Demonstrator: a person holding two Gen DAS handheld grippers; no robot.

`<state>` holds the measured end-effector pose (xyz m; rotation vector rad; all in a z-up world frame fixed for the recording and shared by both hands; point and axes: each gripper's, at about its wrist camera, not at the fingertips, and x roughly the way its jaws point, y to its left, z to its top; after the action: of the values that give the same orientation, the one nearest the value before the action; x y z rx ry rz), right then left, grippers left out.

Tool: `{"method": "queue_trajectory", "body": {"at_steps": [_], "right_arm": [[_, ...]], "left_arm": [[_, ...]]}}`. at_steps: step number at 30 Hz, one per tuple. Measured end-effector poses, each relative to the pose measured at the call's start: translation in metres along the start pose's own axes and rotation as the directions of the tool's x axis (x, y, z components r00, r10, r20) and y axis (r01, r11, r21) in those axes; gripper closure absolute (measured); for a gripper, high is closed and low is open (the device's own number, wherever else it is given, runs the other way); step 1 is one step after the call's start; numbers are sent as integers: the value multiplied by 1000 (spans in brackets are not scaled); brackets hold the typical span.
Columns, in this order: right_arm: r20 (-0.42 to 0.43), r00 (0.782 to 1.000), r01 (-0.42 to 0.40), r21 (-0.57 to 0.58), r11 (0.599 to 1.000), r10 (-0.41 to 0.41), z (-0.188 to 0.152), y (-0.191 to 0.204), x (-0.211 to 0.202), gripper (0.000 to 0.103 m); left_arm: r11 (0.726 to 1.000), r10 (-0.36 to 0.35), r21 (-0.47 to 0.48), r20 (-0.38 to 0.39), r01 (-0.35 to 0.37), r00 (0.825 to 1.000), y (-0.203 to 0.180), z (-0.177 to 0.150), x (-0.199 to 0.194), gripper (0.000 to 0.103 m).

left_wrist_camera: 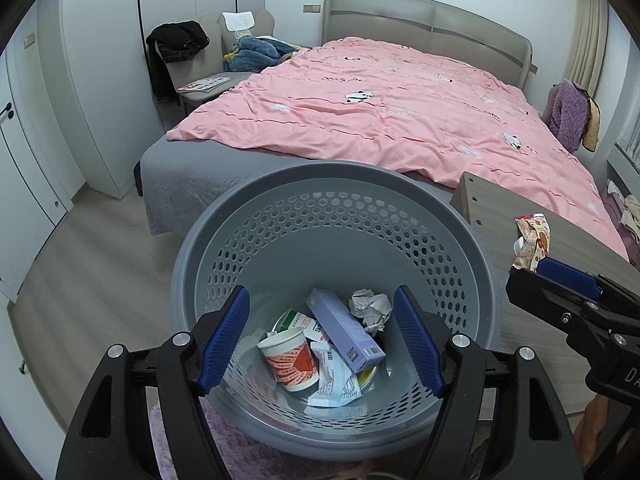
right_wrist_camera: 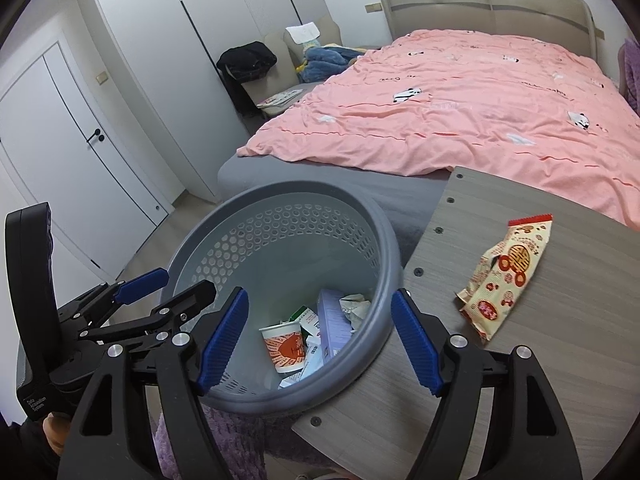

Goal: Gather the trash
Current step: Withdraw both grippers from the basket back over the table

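A grey perforated waste basket (left_wrist_camera: 332, 184) (right_wrist_camera: 384, 240) stands on the floor beside a wooden table. Inside lie a paper cup (left_wrist_camera: 290, 360) (right_wrist_camera: 284, 346), a lilac box (left_wrist_camera: 346, 330), crumpled paper (left_wrist_camera: 370, 306) and wrappers. A red and cream snack wrapper (right_wrist_camera: 506, 276) (left_wrist_camera: 532, 246) lies on the table. My left gripper (left_wrist_camera: 322, 344) is open and empty above the basket; it also shows in the right wrist view (right_wrist_camera: 176, 284). My right gripper (right_wrist_camera: 320, 344) is open and empty over the basket's rim and the table edge, left of the wrapper; in the left wrist view only its fingers (left_wrist_camera: 560, 276) show.
The wooden table (right_wrist_camera: 460, 360) (left_wrist_camera: 580, 240) stands right of the basket. A bed with a pink duvet (left_wrist_camera: 380, 112) (right_wrist_camera: 460, 100) fills the back. A chair with clothes (left_wrist_camera: 188, 52) stands at the far left. White wardrobe doors (right_wrist_camera: 80, 140) line the left wall. A purple rug (right_wrist_camera: 220, 440) lies below.
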<state>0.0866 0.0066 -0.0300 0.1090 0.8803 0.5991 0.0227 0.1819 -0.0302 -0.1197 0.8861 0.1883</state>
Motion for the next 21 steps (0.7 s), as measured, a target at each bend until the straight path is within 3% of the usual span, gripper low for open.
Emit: {"method": "queue_trajectory", "body": {"at_steps": [9, 21], "right_arm": [[18, 999, 50, 54, 997, -51, -9, -30, -16, 26], [15, 979, 196, 160, 967, -201, -8, -80, -15, 22]], "left_arm": [[999, -15, 44, -10, 15, 1000, -25, -2, 1, 28], [996, -35, 79, -14, 36, 999, -47, -1, 5, 27]]}}
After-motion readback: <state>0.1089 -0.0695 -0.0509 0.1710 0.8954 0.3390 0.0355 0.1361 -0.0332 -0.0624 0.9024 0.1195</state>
